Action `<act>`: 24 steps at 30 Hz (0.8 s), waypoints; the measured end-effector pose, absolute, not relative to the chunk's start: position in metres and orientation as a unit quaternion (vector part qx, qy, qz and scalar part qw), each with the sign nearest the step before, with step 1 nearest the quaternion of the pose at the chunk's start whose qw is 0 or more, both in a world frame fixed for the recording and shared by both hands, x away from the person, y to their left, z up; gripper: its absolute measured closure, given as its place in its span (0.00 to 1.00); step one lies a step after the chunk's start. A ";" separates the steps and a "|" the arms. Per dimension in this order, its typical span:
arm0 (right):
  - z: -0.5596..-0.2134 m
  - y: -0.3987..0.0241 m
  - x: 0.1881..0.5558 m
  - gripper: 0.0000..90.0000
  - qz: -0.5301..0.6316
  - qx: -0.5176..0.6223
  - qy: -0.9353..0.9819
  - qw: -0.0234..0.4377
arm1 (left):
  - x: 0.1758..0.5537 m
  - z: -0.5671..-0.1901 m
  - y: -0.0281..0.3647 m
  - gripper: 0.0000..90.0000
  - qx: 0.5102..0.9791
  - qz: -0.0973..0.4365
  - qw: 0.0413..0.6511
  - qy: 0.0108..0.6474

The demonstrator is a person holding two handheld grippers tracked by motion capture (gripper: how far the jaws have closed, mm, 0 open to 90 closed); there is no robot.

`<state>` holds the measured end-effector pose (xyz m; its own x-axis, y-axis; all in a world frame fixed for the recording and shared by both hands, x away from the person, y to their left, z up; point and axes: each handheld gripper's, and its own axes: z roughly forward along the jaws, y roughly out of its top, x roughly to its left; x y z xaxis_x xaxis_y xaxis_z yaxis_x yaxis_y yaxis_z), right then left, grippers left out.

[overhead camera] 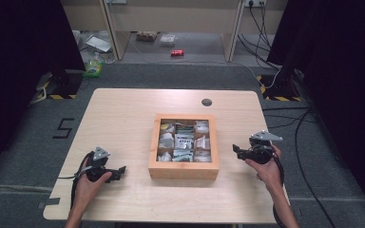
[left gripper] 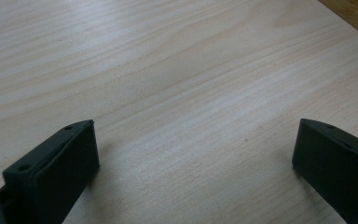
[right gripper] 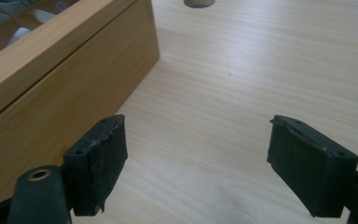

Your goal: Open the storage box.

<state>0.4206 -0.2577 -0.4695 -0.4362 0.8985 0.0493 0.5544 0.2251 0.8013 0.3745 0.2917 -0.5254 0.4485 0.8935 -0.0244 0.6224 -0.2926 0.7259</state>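
A square wooden box (overhead camera: 184, 167) with a grid of compartments sits in the middle of the table; small white and green packets (overhead camera: 184, 140) lie in its compartments. My left gripper (overhead camera: 121, 169) rests low on the table to the box's left, open, with bare wood between its jaws (left gripper: 193, 140). My right gripper (overhead camera: 235, 149) is held just right of the box, open and holding nothing. In the right gripper view (right gripper: 196, 140) the box's side wall (right gripper: 70, 88) stands close on the left.
A light wooden table (overhead camera: 123, 114) carries a round cable hole (overhead camera: 206, 102) behind the box. Beyond the table are a grey floor, shelving legs, cables, a red can (overhead camera: 177, 52) and black curtains on both sides.
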 end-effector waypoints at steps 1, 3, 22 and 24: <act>-0.469 -0.256 0.420 0.22 0.392 0.482 0.752 0.217 | 0.374 -0.525 0.292 0.00 0.779 0.198 0.342 0.486; -0.468 -0.253 0.418 0.22 0.392 0.477 0.756 0.218 | 0.374 -0.525 0.292 0.00 0.779 0.198 0.342 0.486; -0.475 -0.239 0.381 0.23 0.400 0.445 0.774 0.204 | 0.374 -0.525 0.292 0.00 0.779 0.198 0.342 0.486; -0.476 -0.238 0.378 0.23 0.402 0.446 0.774 0.202 | 0.374 -0.525 0.292 0.00 0.779 0.198 0.342 0.486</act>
<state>0.3778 -0.2375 -0.4762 -0.5206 0.8526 0.0453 0.5272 0.2792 0.8026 0.3745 0.2917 -0.5254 0.4485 0.8934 -0.0244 0.6223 -0.2926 0.7261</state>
